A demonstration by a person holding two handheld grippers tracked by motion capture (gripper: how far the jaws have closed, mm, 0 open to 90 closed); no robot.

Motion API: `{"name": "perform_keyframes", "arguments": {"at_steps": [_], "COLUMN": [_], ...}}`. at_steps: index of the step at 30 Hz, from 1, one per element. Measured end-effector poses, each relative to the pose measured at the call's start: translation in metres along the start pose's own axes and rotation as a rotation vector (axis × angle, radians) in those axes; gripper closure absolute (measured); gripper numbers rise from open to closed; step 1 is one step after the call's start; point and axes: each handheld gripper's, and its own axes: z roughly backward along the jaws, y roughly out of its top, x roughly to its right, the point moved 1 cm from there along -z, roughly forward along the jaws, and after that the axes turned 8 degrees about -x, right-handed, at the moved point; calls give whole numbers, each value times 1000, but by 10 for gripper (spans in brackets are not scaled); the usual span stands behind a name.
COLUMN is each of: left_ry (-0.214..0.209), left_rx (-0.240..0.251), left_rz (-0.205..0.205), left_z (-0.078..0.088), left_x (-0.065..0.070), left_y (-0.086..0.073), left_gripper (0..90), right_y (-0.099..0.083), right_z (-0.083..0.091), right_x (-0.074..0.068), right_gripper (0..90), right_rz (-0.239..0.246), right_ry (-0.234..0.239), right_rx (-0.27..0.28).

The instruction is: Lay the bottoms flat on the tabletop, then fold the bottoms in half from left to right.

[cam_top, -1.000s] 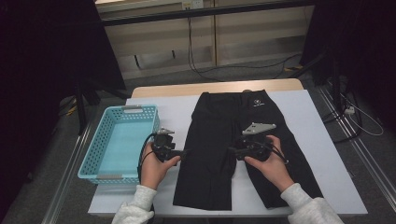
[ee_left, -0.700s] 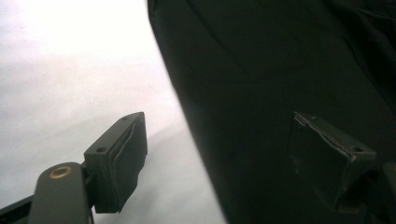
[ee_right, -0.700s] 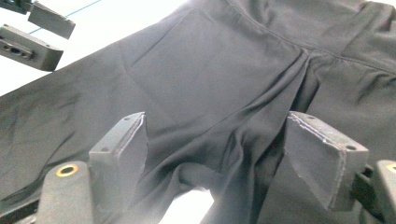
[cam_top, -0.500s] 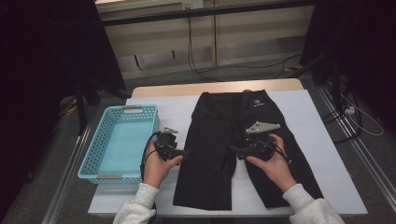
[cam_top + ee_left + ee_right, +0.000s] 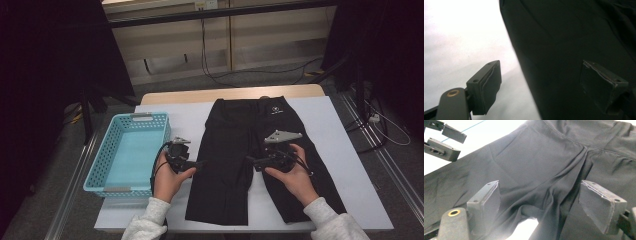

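Black shorts [image 5: 260, 160] spread flat on the white table [image 5: 340, 150], waistband toward the far edge, both legs reaching almost to the near edge. Pale blue basket [image 5: 127, 150] along the left edge, just beside the shorts' left side and apart from them. Left gripper [image 5: 197, 163] held low over the outer hem line of the left leg, jaws released and wide, one over bare table, the other over black cloth; no fabric pinched between them. Right gripper [image 5: 250, 160] hovering above the crotch seam between the two legs, pointing toward the left gripper, jaws likewise spread after just having opened further, nothing clamped. A hand [image 5: 169, 179] on the left tool, another hand [image 5: 295, 175] on the right.
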Motion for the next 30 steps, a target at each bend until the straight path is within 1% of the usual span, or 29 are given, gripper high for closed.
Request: {"name": "perform_keyframes", "arguments": {"at_steps": [1,3,4,7,10,16,17,21,22,24,26,28,30], "left_ry": [1,1,9,3,13,23,28,45,47,65,82,98,99], "left_rx": [6,5,12,6,17,6,-3,-7,-16,-30,-43,-35,-37], "left_rz": [5,8,11,5,11,7,-2,1,-1,8,7,7,8], "left_z": [0,0,0,1,1,-1,-2,-4,-4,-6,-8,-9,-9], "left_x": [0,0,0,-1,-1,-2,-2,-3,-2,-1,-1,-1,-1], "left_y": [0,0,-1,-1,-2,-3,-3,-4,-5,-7,-9,-10,-10], "left_gripper": [180,180,180,180,180,180,180,171,169,166,162,157,154], "right_y": [0,1,1,1,2,2,2,2,2,2,1,1,1], "right_z": [0,0,0,0,0,0,0,2,2,3,3,3,3], "right_x": [0,-1,-1,0,0,-2,-2,-2,-2,-2,-2,-2,-2], "right_gripper": [178,178,178,178,178,178,178,178,178,176,176,176,176], "right_rz": [2,4,7,5,5,10,10,12,11,10,15,18,19], "right_ry": [-1,1,2,0,-1,6,5,6,6,6,7,7,7], "right_rx": [0,4,7,6,7,6,7,11,12,11,9,9,9]}}
